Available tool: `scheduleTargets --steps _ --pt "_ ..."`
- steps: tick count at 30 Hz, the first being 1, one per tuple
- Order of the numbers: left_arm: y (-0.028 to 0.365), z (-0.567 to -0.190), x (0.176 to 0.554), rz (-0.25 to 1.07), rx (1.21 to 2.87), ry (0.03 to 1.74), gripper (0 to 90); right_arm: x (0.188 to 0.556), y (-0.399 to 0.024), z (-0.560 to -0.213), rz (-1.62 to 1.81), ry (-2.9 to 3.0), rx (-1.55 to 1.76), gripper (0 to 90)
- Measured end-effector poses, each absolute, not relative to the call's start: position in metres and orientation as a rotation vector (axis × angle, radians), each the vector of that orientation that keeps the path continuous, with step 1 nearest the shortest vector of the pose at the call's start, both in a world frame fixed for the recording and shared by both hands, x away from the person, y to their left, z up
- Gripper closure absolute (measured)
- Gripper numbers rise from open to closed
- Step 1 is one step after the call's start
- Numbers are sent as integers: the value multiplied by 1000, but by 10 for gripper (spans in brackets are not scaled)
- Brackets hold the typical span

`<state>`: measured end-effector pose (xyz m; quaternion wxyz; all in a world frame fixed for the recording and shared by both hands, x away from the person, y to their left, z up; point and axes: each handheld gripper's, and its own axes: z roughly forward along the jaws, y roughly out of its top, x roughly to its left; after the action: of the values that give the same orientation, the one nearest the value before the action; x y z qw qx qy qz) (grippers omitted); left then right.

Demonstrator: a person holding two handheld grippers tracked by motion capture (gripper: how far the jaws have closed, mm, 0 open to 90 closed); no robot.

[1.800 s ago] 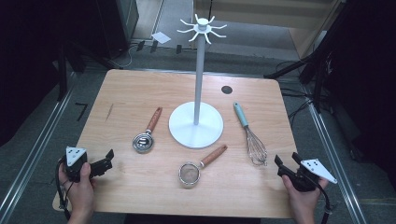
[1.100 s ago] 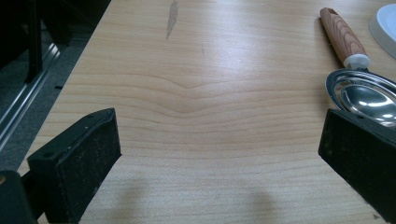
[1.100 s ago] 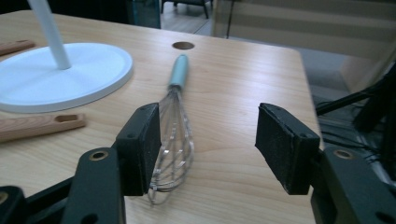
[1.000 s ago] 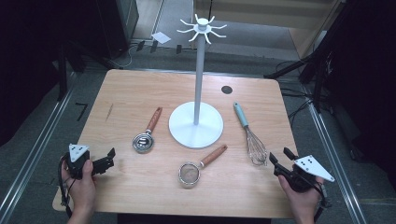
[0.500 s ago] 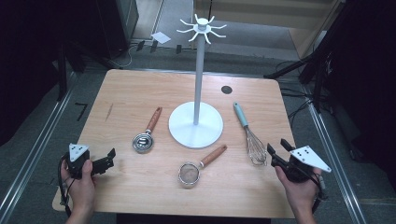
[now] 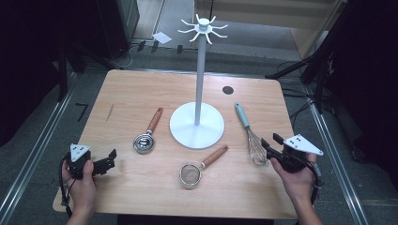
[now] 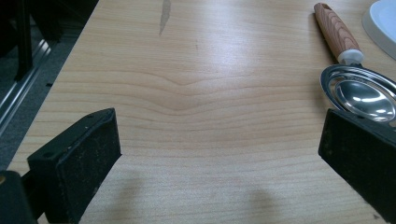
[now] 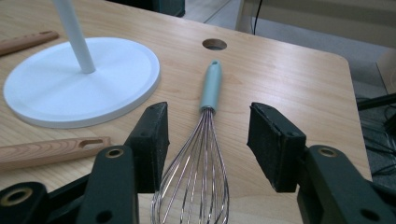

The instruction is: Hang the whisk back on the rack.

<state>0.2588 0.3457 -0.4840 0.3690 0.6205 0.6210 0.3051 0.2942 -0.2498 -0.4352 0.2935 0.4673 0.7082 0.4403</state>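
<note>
A white stand rises mid-table, with 2 wooden-handled strainers lying near its base.

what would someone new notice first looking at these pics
The tall white stand with hooks on top rises from the middle of the wooden table. Right of its round base lies a whisk with a pale blue handle, and the right gripper has come up to its wire end, jaws just been closing with the wires between them but not yet pressed. The left gripper rests open near a metal scoop.
</note>
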Motion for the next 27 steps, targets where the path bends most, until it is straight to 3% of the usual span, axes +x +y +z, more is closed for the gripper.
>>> scheduleTargets --steps 9,18,27 --pt "345 -484 258 784 1594 1586 0 313 -242 -431 1121 1937 1250 469" --pt "344 -484 259 787 1605 1584 0 333 -240 -422 1092 1987 1288 609" --pt "344 -484 259 787 1606 1584 0 359 -235 -422 1036 2070 1354 619"
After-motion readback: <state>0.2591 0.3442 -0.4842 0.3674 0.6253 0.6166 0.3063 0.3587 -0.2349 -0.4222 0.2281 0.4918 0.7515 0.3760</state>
